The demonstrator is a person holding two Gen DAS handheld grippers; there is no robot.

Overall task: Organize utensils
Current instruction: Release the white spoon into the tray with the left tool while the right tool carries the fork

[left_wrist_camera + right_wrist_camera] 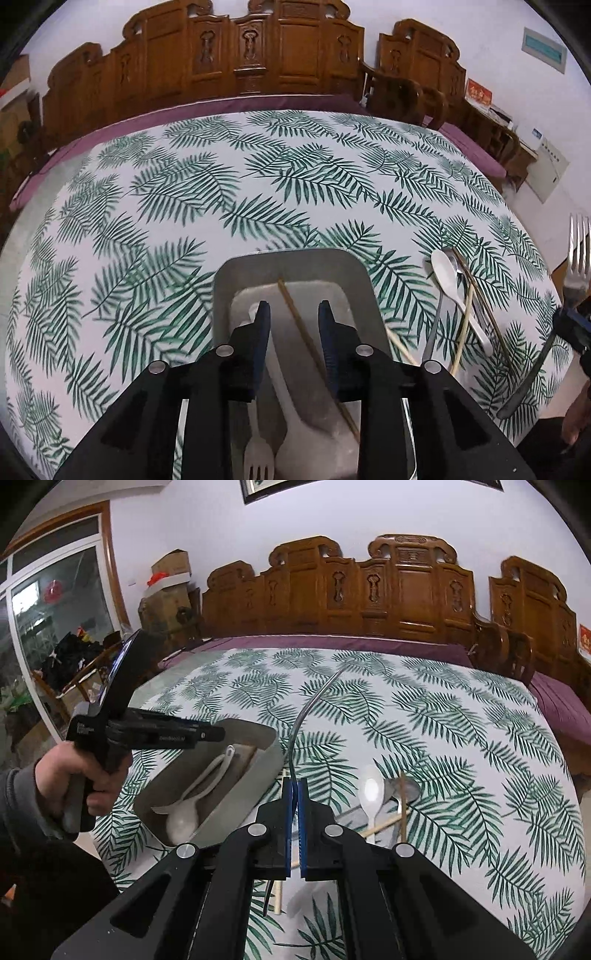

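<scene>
Right gripper (pixel 294 801) clamped on metal fork (pixel 306 709), handle running toward 12 o'clock. Grey tray (pixel 258 760) lies at 10 o'clock, just beside (left gripper (pixel 293 314) hovers wide over it).

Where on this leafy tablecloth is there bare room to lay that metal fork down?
The far half of the tablecloth, toward the purple bench cushion, is bare, as is the stretch left of the grey tray. It is crowded right of the tray, where a white spoon, metal spoon and chopsticks lie piled together.
</scene>
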